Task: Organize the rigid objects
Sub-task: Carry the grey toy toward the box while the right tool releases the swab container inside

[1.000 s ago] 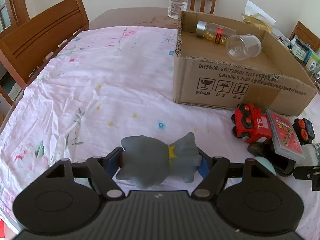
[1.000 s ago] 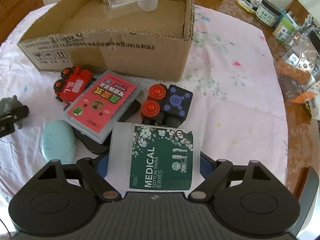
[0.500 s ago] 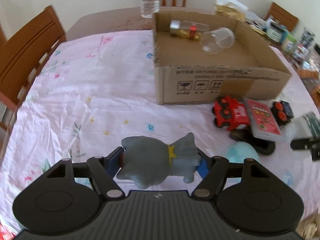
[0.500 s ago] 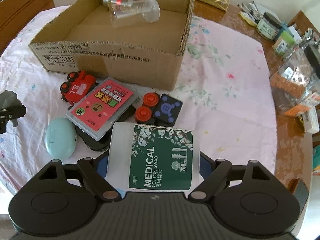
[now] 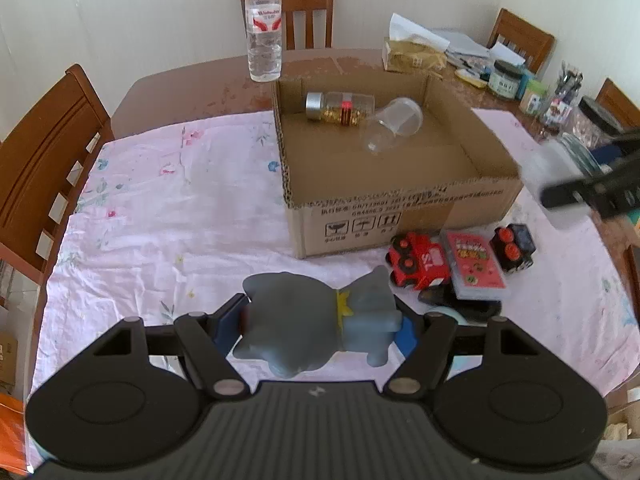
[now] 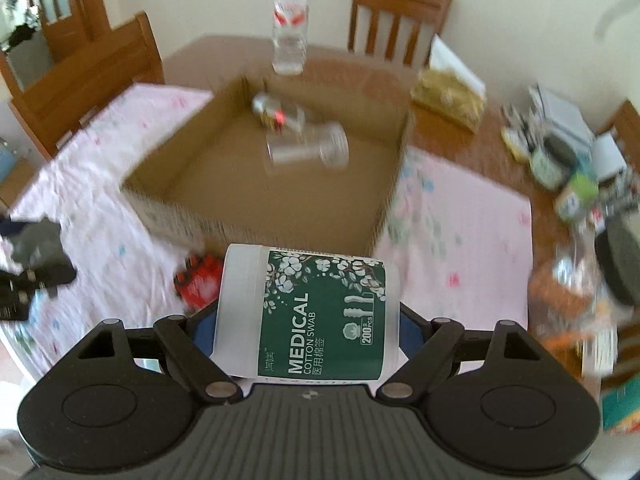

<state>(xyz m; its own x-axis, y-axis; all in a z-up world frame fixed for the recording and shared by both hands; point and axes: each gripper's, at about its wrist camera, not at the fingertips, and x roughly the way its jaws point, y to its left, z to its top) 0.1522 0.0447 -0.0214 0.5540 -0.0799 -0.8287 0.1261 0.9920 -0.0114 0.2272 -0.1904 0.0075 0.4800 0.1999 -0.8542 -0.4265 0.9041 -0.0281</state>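
Left gripper (image 5: pixel 320 322): clamped on the grey toy elephant (image 5: pixel 316 322); held above the pink cloth (image 5: pixel 168 216), near side of the box
Right gripper (image 6: pixel 308 320): clamped on the cotton swab tub (image 6: pixel 308 312); tub tilted, held in front of the box's near wall
Cardboard box (image 5: pixel 400 212): open top; a jar (image 5: pixel 340 107) and a clear cup (image 5: pixel 394 124) lie on their sides inside, touching
On the cloth by the box: red toy truck (image 5: pixel 418 262); pink card case (image 5: pixel 474 264); black block with red wheels (image 5: pixel 514 246)
Behind the box: water bottle (image 5: pixel 263 28), upright
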